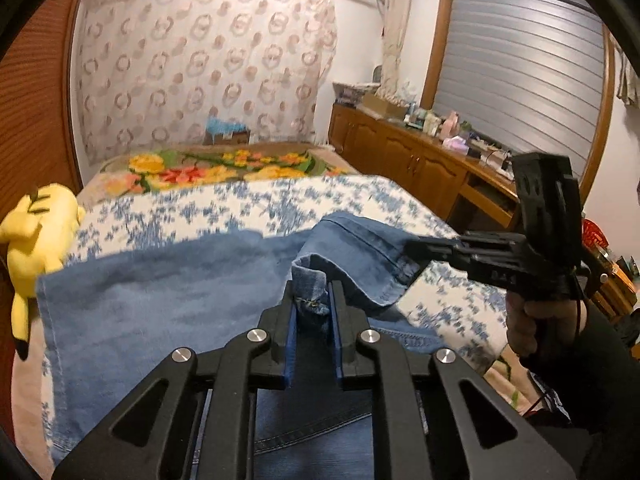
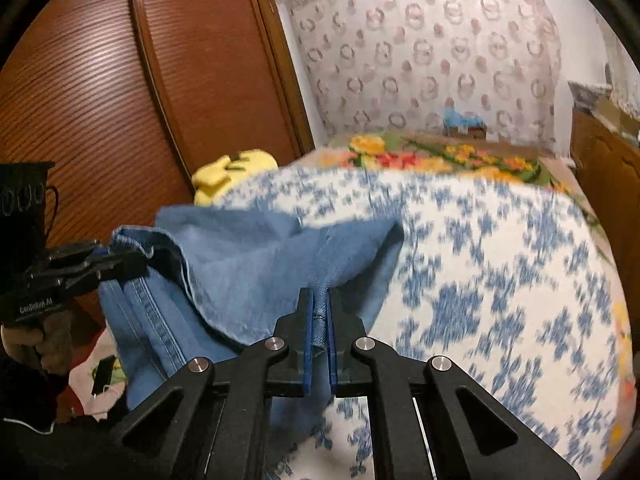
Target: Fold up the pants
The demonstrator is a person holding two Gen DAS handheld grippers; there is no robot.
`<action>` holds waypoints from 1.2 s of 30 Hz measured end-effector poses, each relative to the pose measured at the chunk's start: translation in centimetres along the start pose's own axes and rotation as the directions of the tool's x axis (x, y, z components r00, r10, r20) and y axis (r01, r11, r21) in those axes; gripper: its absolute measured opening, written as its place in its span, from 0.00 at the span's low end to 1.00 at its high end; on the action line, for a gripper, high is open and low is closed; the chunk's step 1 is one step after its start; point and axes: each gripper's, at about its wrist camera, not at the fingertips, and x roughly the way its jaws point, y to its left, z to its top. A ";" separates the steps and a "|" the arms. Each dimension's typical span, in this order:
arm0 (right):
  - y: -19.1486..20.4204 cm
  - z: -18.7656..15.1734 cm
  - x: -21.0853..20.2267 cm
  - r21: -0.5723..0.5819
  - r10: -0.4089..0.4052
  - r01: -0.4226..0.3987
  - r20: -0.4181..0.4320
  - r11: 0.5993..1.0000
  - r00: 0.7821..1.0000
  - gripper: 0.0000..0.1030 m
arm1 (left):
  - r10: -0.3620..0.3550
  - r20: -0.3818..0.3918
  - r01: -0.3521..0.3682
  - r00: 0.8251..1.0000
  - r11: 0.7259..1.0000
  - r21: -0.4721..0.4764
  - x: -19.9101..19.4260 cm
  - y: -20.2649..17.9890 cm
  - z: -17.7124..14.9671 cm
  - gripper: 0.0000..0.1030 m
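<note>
Blue denim pants [image 1: 160, 280] lie across the bed, partly lifted and draped between the two grippers. My left gripper [image 1: 312, 300] is shut on a bunched hem of the pants. In the left wrist view my right gripper [image 1: 412, 246] pinches the pants' edge to the right. In the right wrist view my right gripper [image 2: 319, 304] is shut on a fold of the pants [image 2: 248, 256], and my left gripper [image 2: 116, 260] grips the cloth at the left. The cloth hangs above the bedspread.
The bed has a blue-and-white floral bedspread [image 1: 360, 204] and a flowered blanket [image 1: 224, 164] behind. A yellow plush toy [image 1: 36, 228] lies at the bed's left. A wooden wardrobe [image 2: 100, 100] stands left, and a cluttered wooden cabinet [image 1: 420, 152] right.
</note>
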 end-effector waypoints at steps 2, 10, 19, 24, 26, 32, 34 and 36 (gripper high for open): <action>0.2 1.2 -0.9 -0.013 0.000 0.001 0.034 1.000 0.999 0.05 | 0.004 0.021 -0.004 1.000 1.000 0.002 -0.8 -0.1 0.6 0.14; 1.8 5.7 -4.3 -0.073 0.036 -0.025 0.156 0.997 0.987 0.05 | 0.026 0.127 -0.031 0.991 0.999 0.040 -5.6 -0.7 3.3 0.13; 4.1 8.6 -2.6 -0.128 0.089 -0.068 0.173 0.989 0.981 0.05 | 0.052 0.173 -0.056 0.983 0.998 0.019 -8.4 0.8 3.2 0.13; 5.3 10.1 0.6 -0.166 0.135 -0.110 0.151 0.980 0.979 0.05 | 0.087 0.177 -0.085 0.980 0.996 -0.019 -9.5 2.8 1.8 0.13; 6.2 10.7 2.2 -0.190 0.152 -0.125 0.133 0.974 0.980 0.05 | 0.098 0.174 -0.093 0.980 0.995 -0.036 -9.9 3.4 1.0 0.13; 8.7 12.0 6.9 -0.243 0.198 -0.178 0.062 0.953 0.978 0.04 | 0.125 0.143 -0.109 0.982 0.987 -0.114 -10.2 6.4 -2.2 0.13; 9.2 12.3 8.5 -0.256 0.207 -0.191 0.036 0.948 0.978 0.04 | 0.135 0.124 -0.117 0.983 0.983 -0.140 -9.8 7.4 -3.3 0.13; 9.9 12.6 10.0 -0.269 0.212 -0.201 0.009 0.942 0.977 0.04 | 0.149 0.109 -0.132 0.983 0.979 -0.155 -9.6 8.0 -4.1 0.13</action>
